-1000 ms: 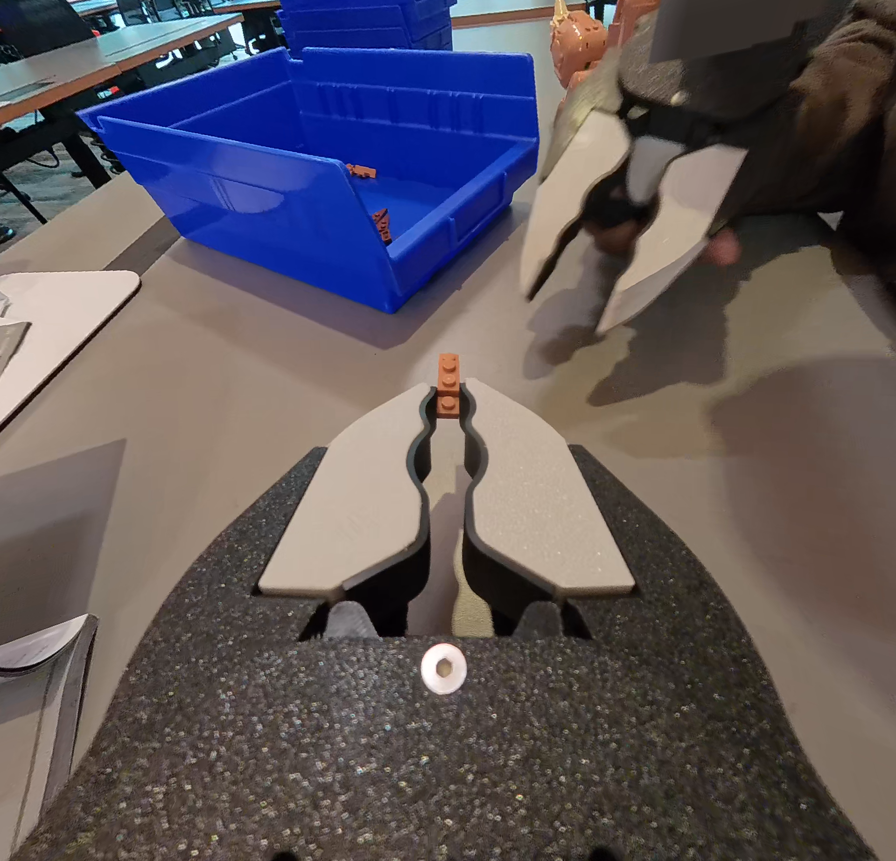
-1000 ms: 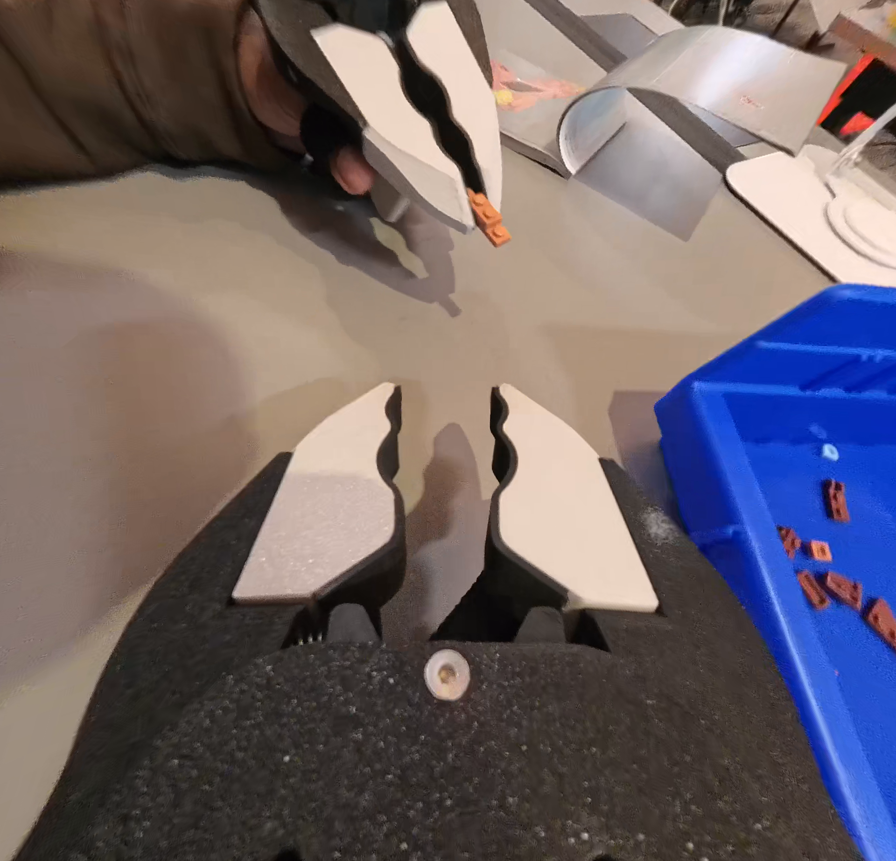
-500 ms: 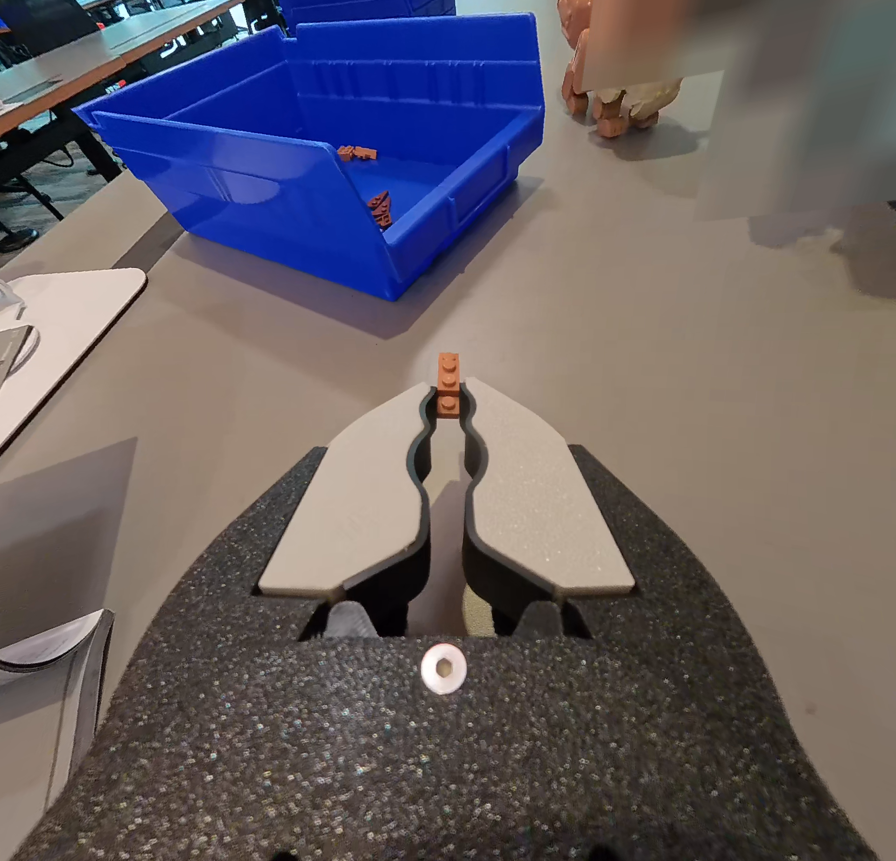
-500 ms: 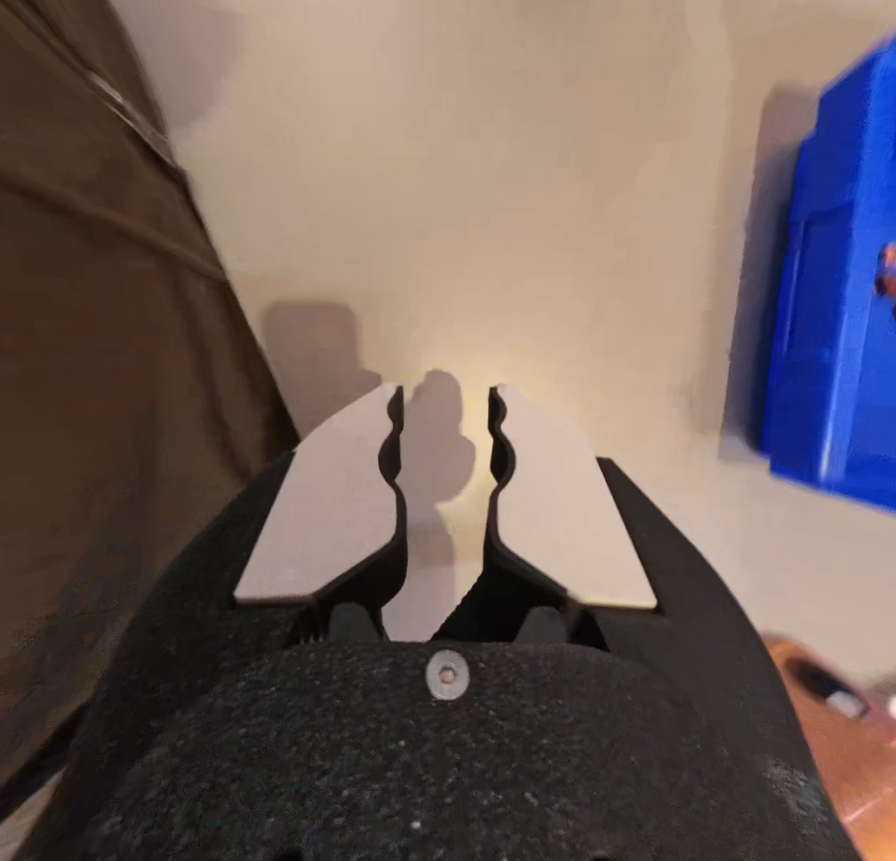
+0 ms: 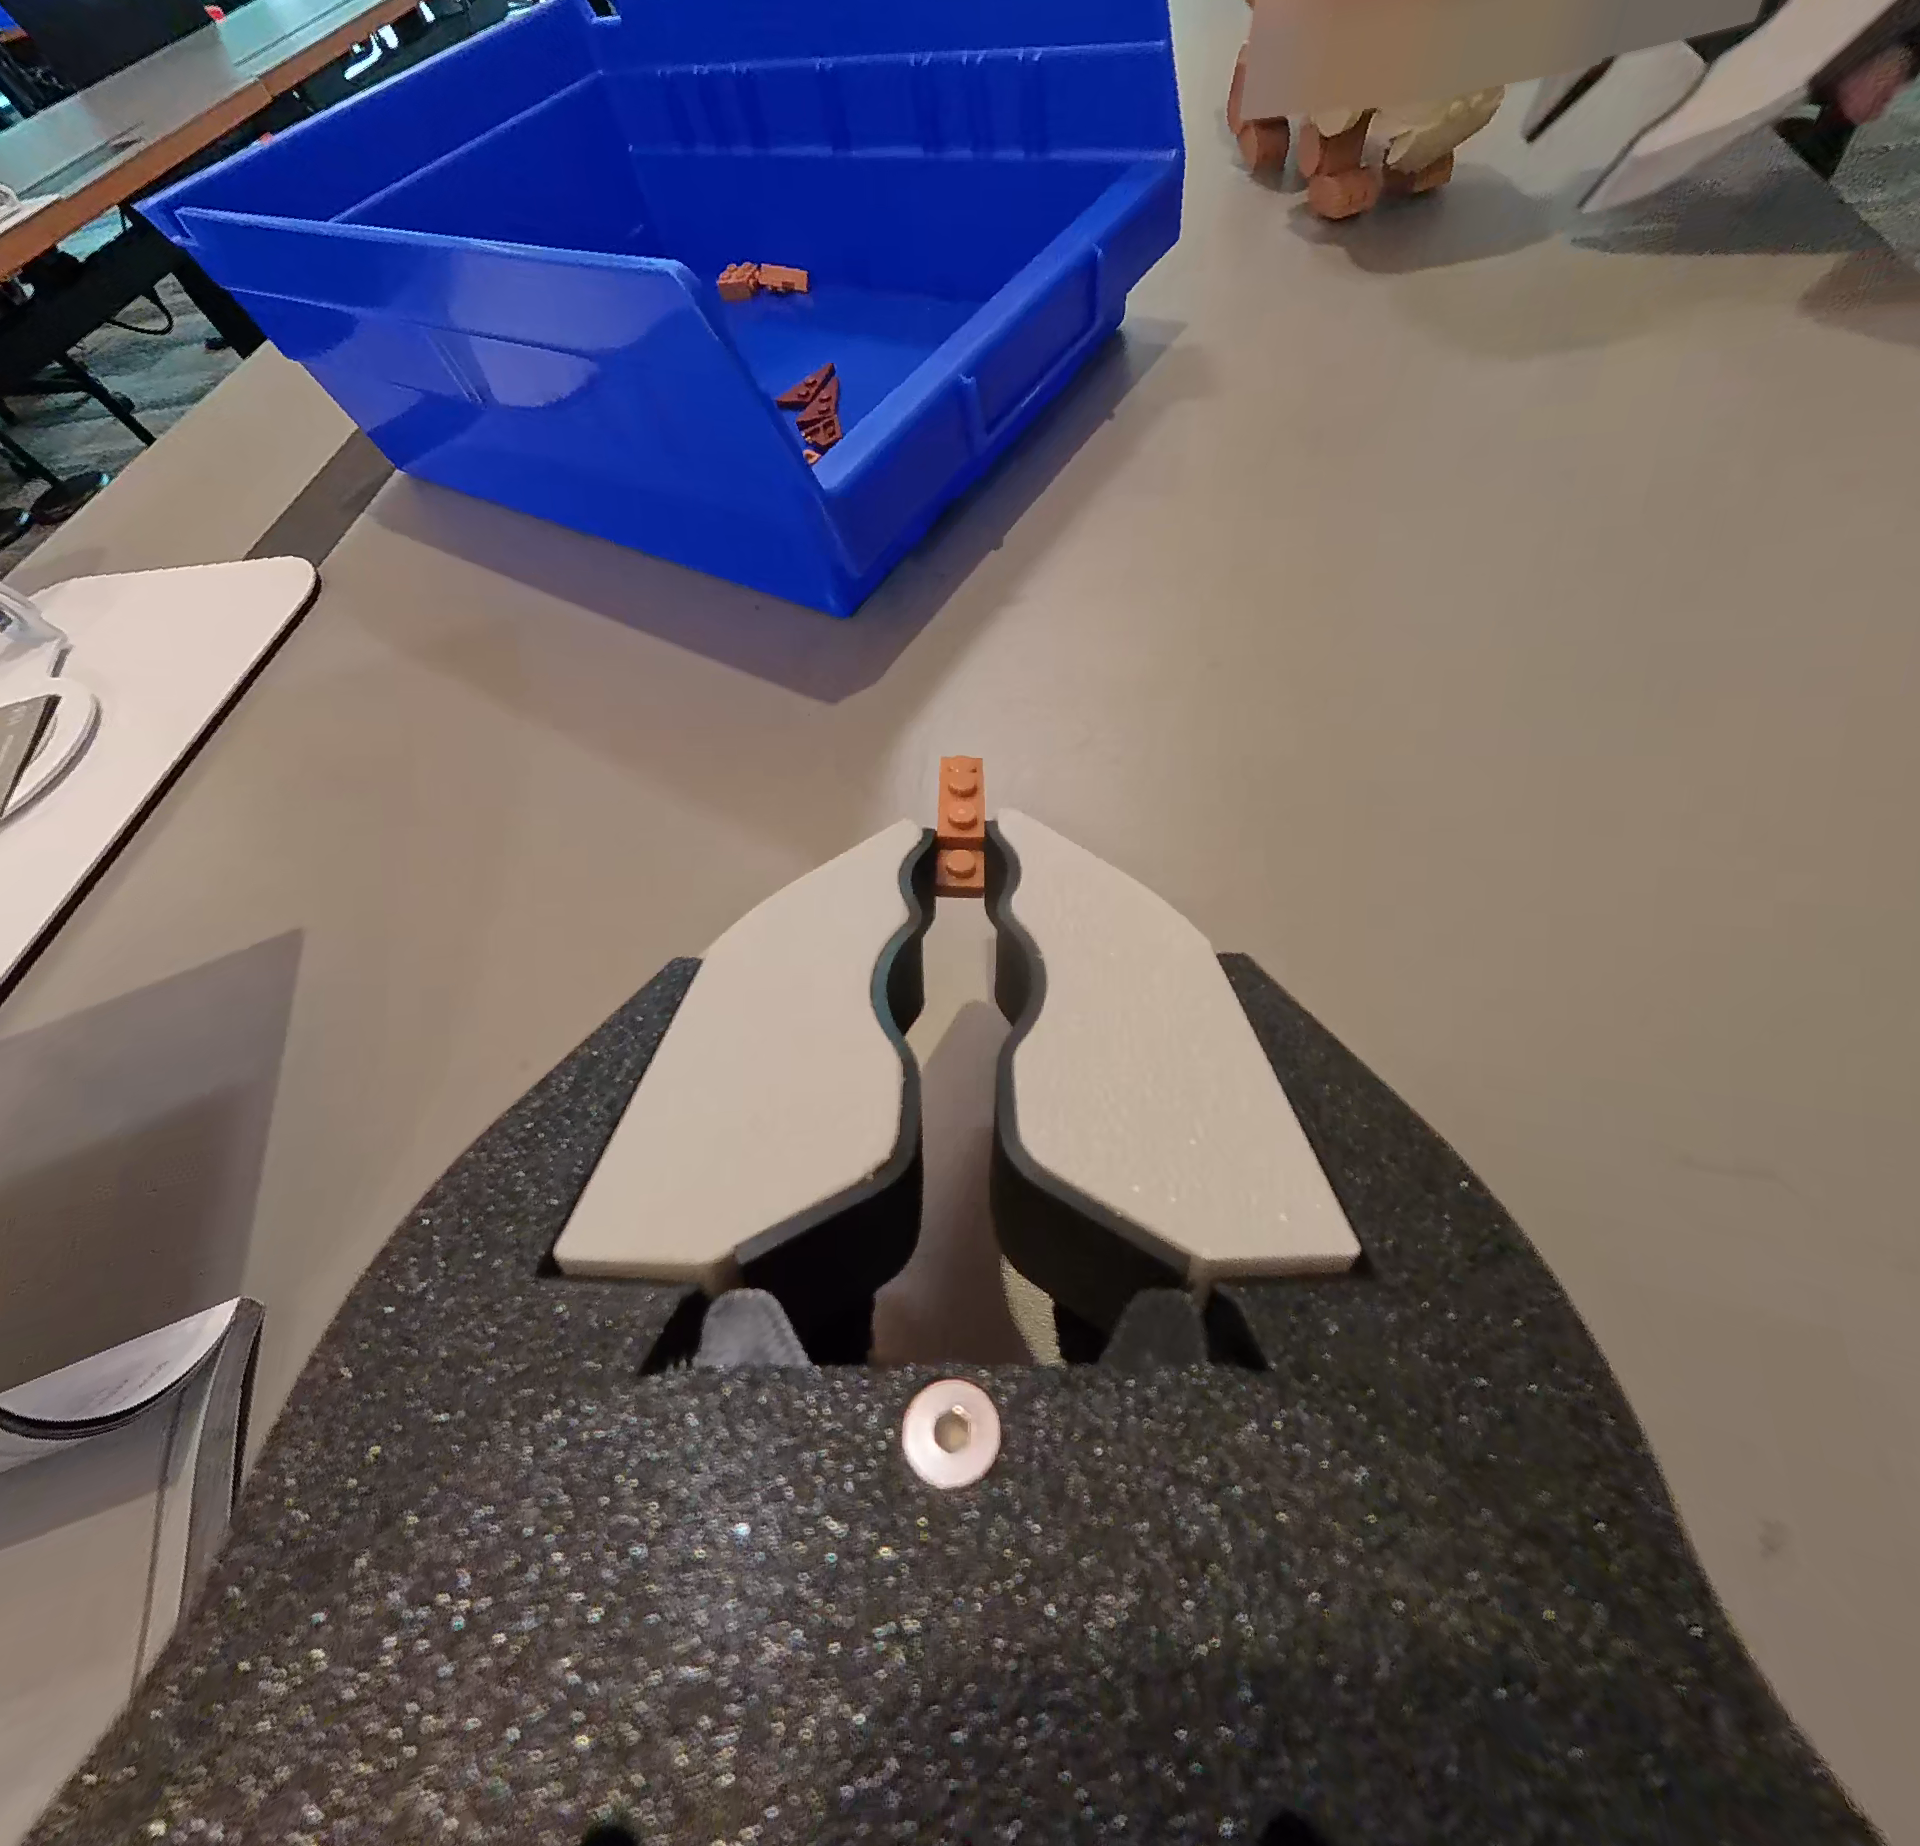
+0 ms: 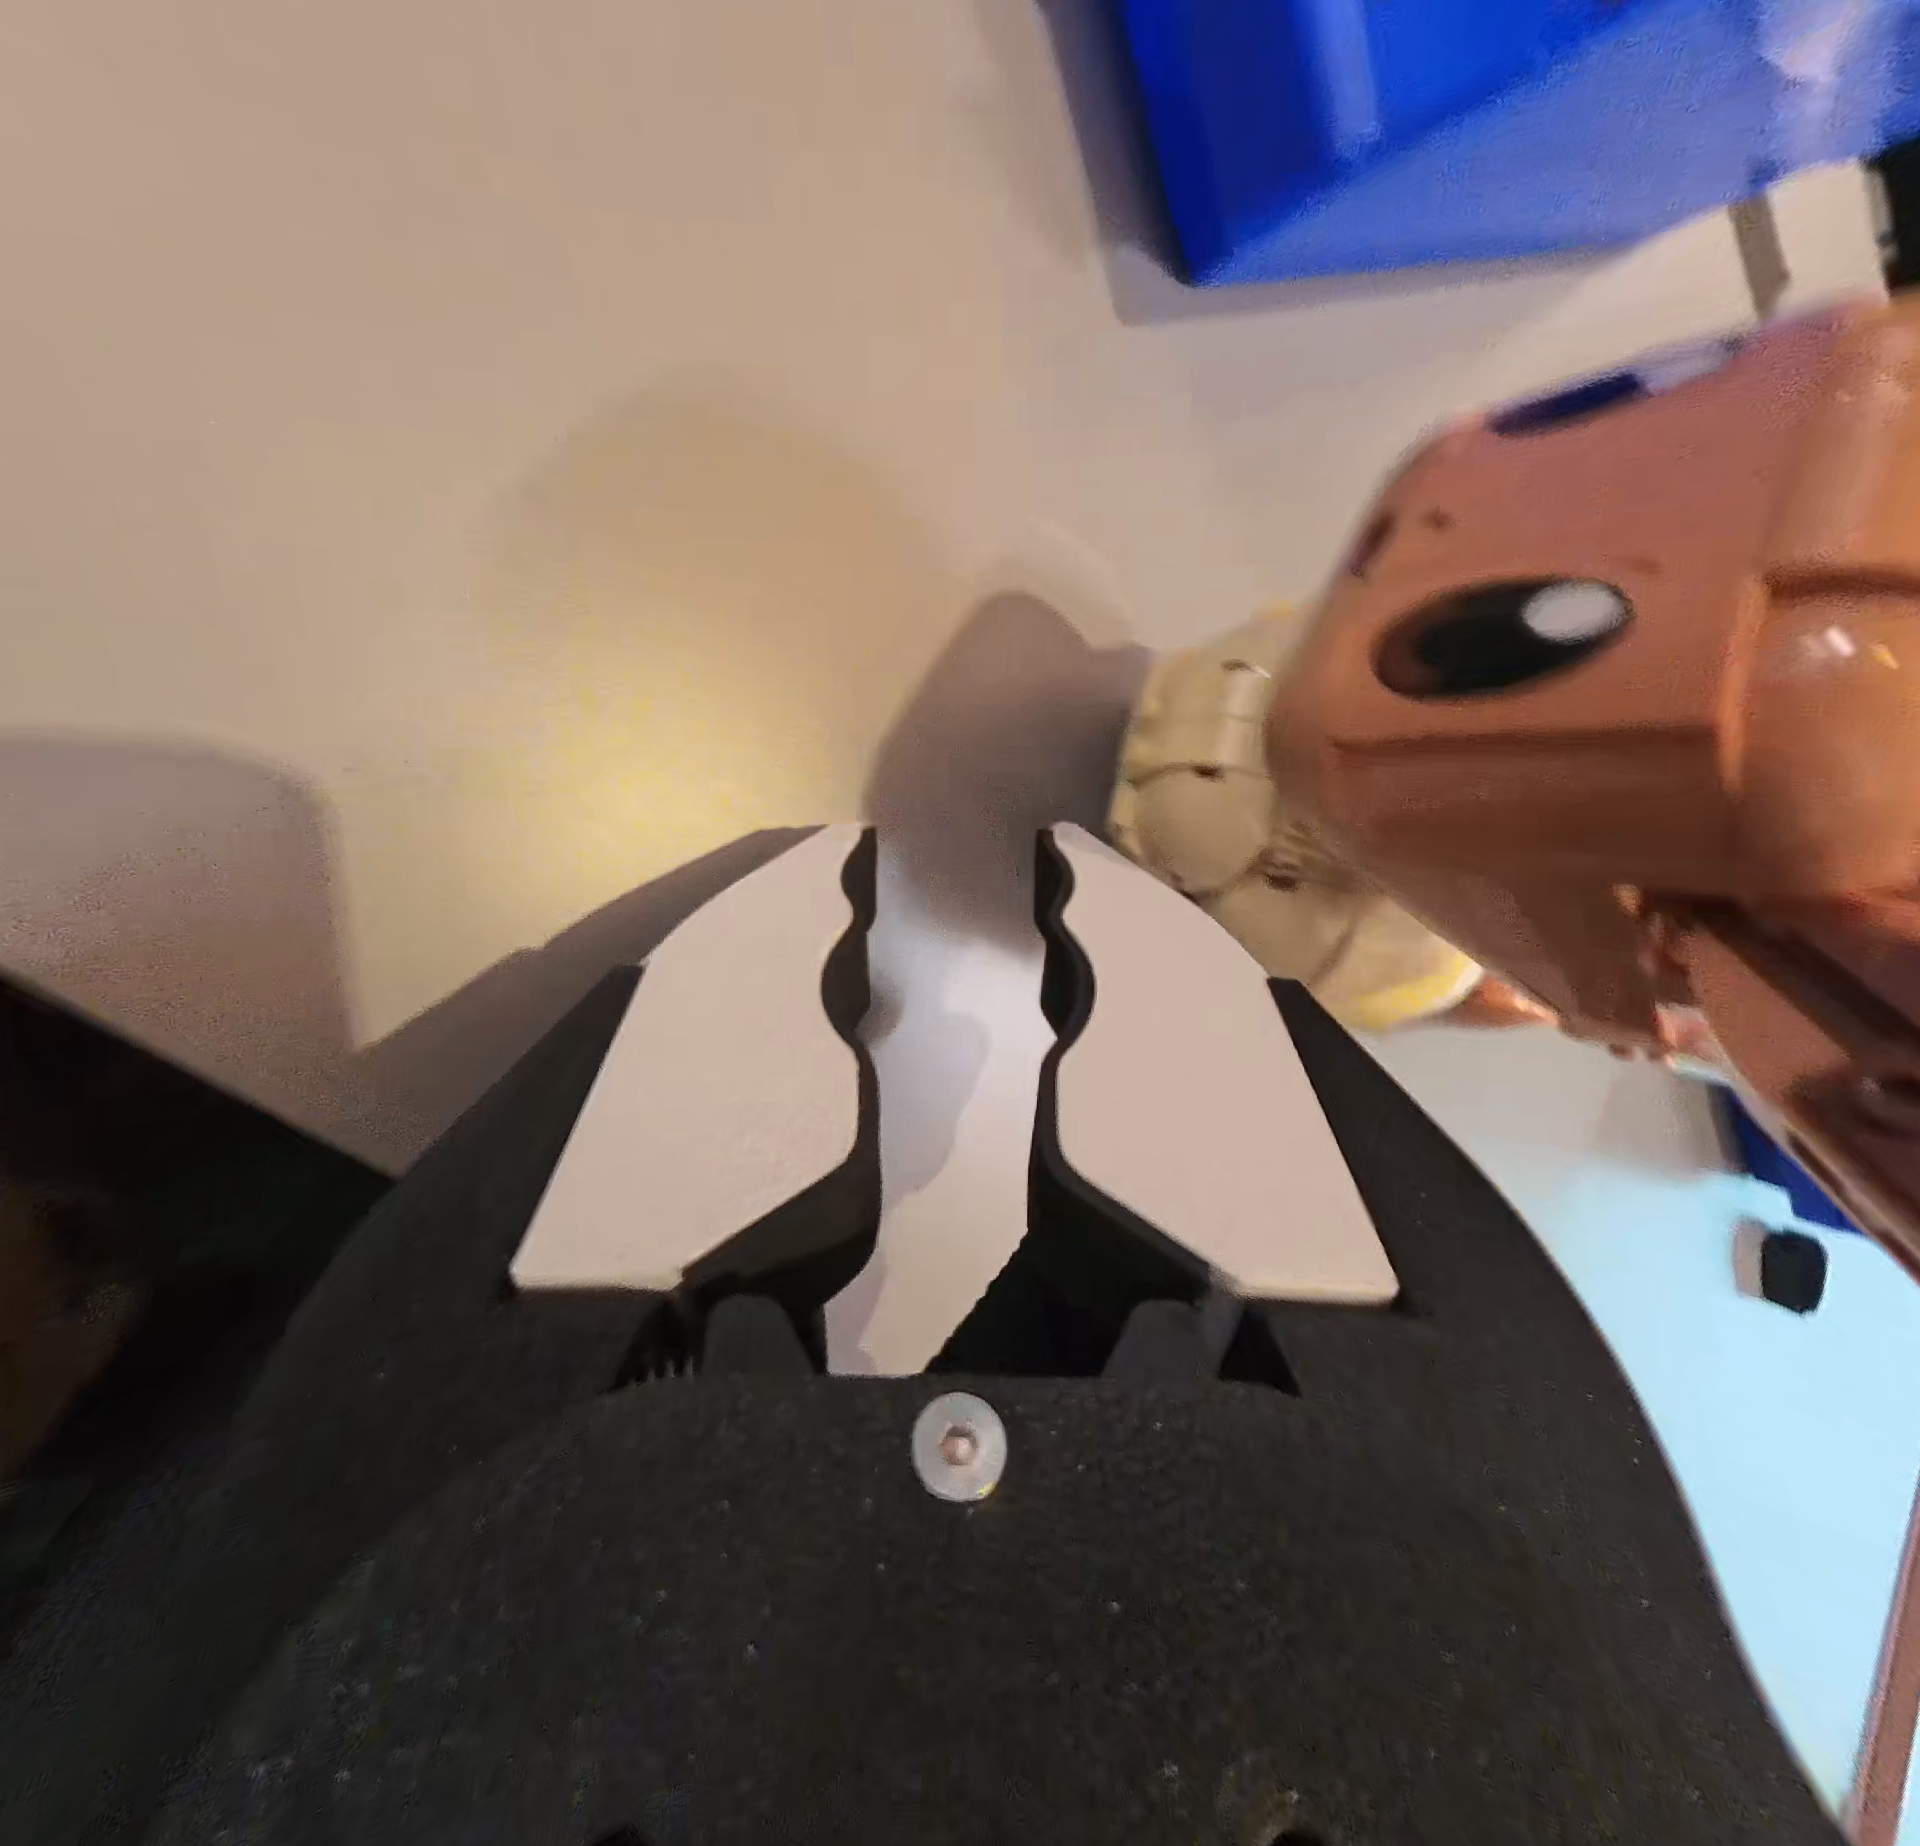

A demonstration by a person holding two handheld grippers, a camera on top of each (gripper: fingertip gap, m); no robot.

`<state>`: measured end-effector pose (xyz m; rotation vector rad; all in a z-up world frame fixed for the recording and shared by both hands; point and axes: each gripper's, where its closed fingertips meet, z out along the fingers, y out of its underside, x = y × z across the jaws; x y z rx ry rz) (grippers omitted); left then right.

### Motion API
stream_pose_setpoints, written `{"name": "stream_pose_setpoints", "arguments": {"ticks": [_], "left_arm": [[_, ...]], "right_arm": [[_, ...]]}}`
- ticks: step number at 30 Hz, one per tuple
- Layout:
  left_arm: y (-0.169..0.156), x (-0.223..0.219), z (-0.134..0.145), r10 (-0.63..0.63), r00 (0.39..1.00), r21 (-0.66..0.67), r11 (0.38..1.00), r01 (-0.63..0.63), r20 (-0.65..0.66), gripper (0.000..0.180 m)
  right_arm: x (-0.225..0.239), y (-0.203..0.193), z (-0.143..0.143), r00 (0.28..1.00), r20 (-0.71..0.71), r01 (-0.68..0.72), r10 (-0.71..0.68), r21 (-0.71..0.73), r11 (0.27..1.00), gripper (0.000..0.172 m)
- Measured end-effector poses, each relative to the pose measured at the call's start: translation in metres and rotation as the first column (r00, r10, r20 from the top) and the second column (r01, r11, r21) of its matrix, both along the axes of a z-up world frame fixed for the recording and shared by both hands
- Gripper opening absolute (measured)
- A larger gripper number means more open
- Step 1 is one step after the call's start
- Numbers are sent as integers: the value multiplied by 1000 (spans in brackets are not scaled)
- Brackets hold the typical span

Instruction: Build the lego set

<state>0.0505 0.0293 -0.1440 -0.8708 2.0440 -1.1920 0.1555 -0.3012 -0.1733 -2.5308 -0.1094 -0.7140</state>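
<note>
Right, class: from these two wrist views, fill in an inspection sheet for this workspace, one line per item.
Surface: grey table, mostly bare.
Job's things: small orange brick piece; blue bin holding a few loose brown bricks.
Clutter: brown and cream toy figure; white board; booklet.
Grippers: left gripper pinches the brick piece at its tips; right gripper open, nothing between its fingers, beside the toy figure.
Cables: nothing seen.
Surroundings: other desks and chairs behind.
</note>
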Motion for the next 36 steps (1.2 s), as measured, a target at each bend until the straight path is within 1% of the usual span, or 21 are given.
{"name": "stream_pose_setpoints", "arguments": {"ticks": [2, 4, 5, 9, 17, 21, 28, 32, 34, 36], "left_arm": [[0, 0, -1, -1, 1000, 4, 1000, 1, -3, 8], [0, 0, -1, -1, 1000, 7, 1000, 1, -6, 8], [0, 0, -1, -1, 1000, 8, 1000, 1, -5, 8], [-1, 0, -1, -2, 1000, 8, 1000, 2, -3, 8], [-1, 0, -2, -4, 1000, 12, 1000, 4, -4, 8], [-1, -1, -1, -5, 1000, 12, 1000, 5, 0, 8], [-1, 0, -1, -5, 1000, 11, 1000, 5, 0, 8], [-1, 0, 0, -4, 1000, 8, 1000, 4, 2, 8], [-1, 0, 0, -3, 1000, 6, 1000, 3, 4, 8], [-1, 0, 0, -3, 1000, 3, 1000, 3, 1, 8]], "right_arm": [[15, -6, 2, 999, 12, 48, -48, 21, 999, 26], [22, -7, 2, 999, 4, 50, -51, 47, 998, 14], [25, -7, 2, 999, 6, 53, -54, 53, 997, 13], [40, -7, 0, 996, 54, 68, -70, 38, 997, 14], [73, -2, 3, 991, 35, 121, -125, 102, 987, 13], [89, 3, 1, 986, 42, 156, -162, 128, 979, 19], [111, 20, 0, 986, 55, 149, -158, 149, 978, 18], [108, 24, -7, 990, 15, 139, -141, 111, 984, 26], [94, 27, -6, 994, 5, 108, -109, 91, 990, 27], [69, 43, 4, 999, -19, 42, -40, 119, 992, 28]]}}
